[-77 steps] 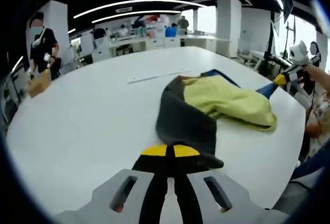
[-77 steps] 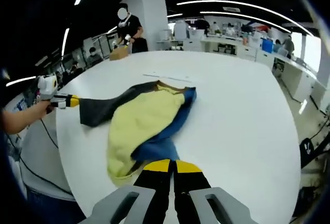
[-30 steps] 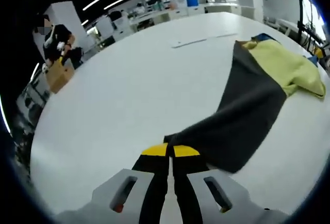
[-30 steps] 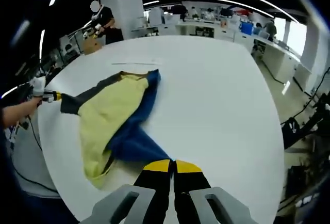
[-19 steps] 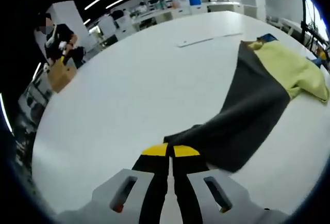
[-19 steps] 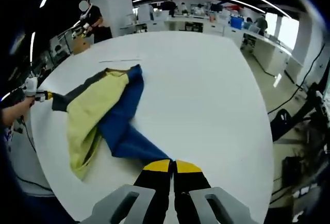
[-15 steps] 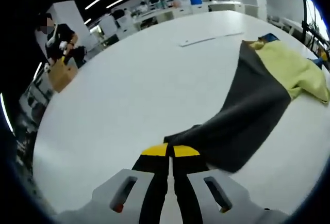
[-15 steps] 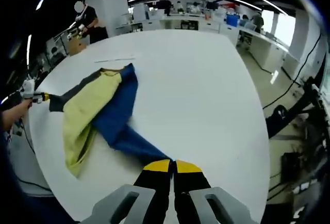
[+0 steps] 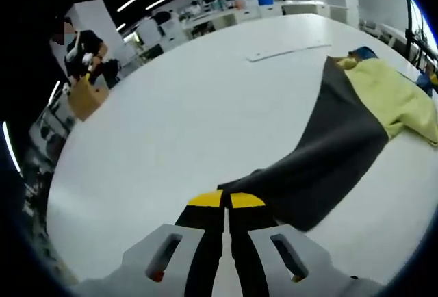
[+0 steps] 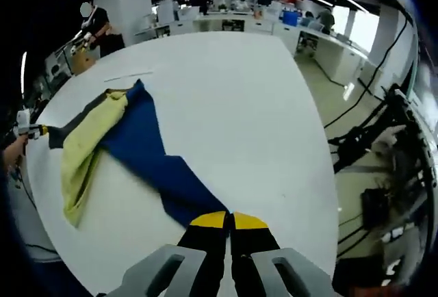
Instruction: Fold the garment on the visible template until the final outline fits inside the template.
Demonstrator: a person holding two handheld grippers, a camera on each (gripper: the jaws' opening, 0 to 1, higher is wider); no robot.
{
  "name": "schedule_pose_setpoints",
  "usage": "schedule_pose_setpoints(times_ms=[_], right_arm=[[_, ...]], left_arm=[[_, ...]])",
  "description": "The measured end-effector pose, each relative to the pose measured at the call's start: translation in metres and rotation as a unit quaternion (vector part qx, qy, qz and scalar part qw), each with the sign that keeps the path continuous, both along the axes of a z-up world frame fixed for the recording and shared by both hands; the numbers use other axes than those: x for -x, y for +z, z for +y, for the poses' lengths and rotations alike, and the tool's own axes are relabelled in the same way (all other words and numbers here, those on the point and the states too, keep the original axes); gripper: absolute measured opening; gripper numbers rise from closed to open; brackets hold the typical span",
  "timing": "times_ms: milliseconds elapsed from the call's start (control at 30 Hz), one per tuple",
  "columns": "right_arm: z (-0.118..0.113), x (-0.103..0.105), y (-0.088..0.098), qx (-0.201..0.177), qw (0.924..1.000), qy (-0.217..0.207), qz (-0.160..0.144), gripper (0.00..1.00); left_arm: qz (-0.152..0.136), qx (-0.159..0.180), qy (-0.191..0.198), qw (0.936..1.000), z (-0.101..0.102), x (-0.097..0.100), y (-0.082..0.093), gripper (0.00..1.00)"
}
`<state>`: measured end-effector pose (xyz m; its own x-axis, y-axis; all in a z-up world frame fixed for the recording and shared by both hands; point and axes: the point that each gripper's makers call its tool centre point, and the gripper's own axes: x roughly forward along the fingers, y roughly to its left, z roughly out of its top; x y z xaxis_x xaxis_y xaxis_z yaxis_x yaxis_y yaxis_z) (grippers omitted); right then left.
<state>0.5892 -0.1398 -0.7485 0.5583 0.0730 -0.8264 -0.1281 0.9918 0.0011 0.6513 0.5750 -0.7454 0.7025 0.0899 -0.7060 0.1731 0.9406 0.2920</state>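
A garment lies on a big white table. Its dark grey sleeve stretches toward my left gripper, which is shut on the sleeve's end. The yellow body bunches at the far right of the left gripper view. In the right gripper view the blue sleeve runs to my right gripper, shut on its tip. The yellow body lies left of the blue, and the left gripper pinches the grey end at the far left edge. No template outline can be made out.
A thin pale strip lies on the table beyond the garment. A person stands past the table's far side by a brown box. Desks and chairs fill the background. Cables and stands sit on the floor off the table's right edge.
Both grippers have drawn apart, each pulling its sleeve outward. The blue sleeve is now spread out long and flat, and the yellow body has slid leftward in the right gripper view.
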Motion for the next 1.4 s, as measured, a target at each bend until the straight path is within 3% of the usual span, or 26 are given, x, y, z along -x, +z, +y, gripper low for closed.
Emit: schedule_pose_setpoints(times_ms=[433, 600, 700, 833, 1167, 1400], right_arm=[[-0.053, -0.007, -0.009, 0.036, 0.9986, -0.038, 0.013, 0.0], [-0.053, -0.01, -0.006, 0.041, 0.9986, -0.031, 0.007, 0.0], [-0.044, -0.013, -0.004, 0.036, 0.9993, -0.007, -0.009, 0.0], [-0.026, -0.008, 0.002, 0.018, 0.9996, 0.005, -0.022, 0.0], [0.022, -0.002, 0.027, -0.018, 0.9963, 0.057, -0.062, 0.46], [0.059, 0.003, 0.041, -0.045, 0.99, 0.113, -0.071, 0.64]], left_arm=[[0.001, -0.002, 0.011, 0.9999, 0.004, 0.005, 0.003, 0.0], [-0.002, -0.003, 0.015, 0.9999, 0.006, 0.005, 0.006, 0.0], [-0.007, -0.003, 0.008, 0.9999, 0.003, 0.005, 0.008, 0.0], [-0.009, 0.022, 0.003, 0.9997, -0.006, 0.01, 0.01, 0.01], [-0.038, 0.071, -0.039, 0.996, -0.034, 0.02, 0.027, 0.31], [-0.053, 0.092, -0.055, 0.9928, -0.047, 0.029, 0.034, 0.54]])
